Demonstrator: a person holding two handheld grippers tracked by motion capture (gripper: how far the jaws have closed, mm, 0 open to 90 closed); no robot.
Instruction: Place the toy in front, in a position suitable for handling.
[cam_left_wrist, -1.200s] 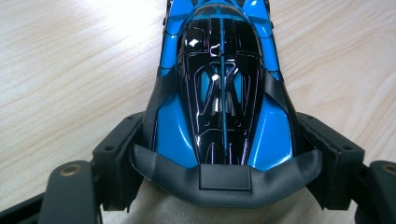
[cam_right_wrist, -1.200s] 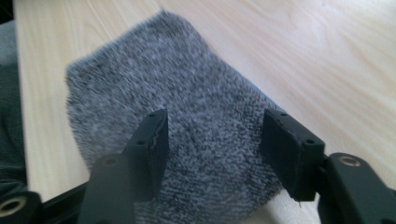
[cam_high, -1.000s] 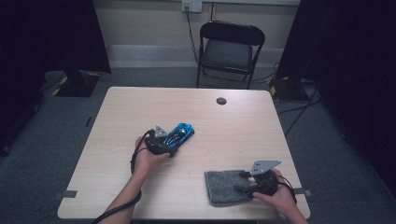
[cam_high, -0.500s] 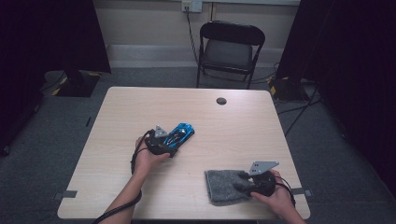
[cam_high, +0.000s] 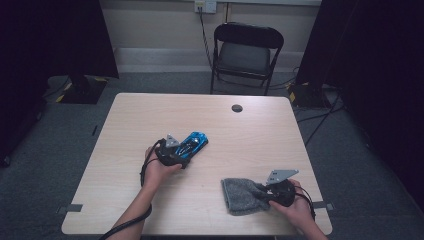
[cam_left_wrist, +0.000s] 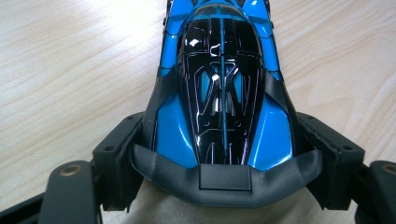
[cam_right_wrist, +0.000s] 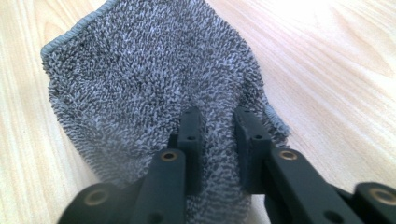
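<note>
The right gripper (cam_high: 266, 196) has just been closing its jaws, and in the right gripper view (cam_right_wrist: 218, 140) they now pinch a fold of the grey cloth (cam_right_wrist: 154, 88) between the pads. The cloth (cam_high: 245, 195) lies bunched on the table (cam_high: 125, 200) close to the near edge, toward the near right corner, and spreads away from the jaws to the left in the high view. Bare wood lies all around it, and nothing stands between it and the gripper.

The left gripper (cam_high: 182, 155) sits near the middle of the table, a little toward the left edge. In the left gripper view its jaws are spread wide and pressed against both flanks of the blue toy car (cam_left_wrist: 222, 93) at its near end; the car's body runs straight away from the gripper (cam_left_wrist: 226, 163). In the high view the car (cam_high: 192, 144) rests on the tabletop and points toward the far right corner.

The two grippers are well apart. A small dark round thing (cam_high: 237, 108) lies near the far edge, and a black folding chair (cam_high: 245, 55) stands on the floor beyond that edge.
</note>
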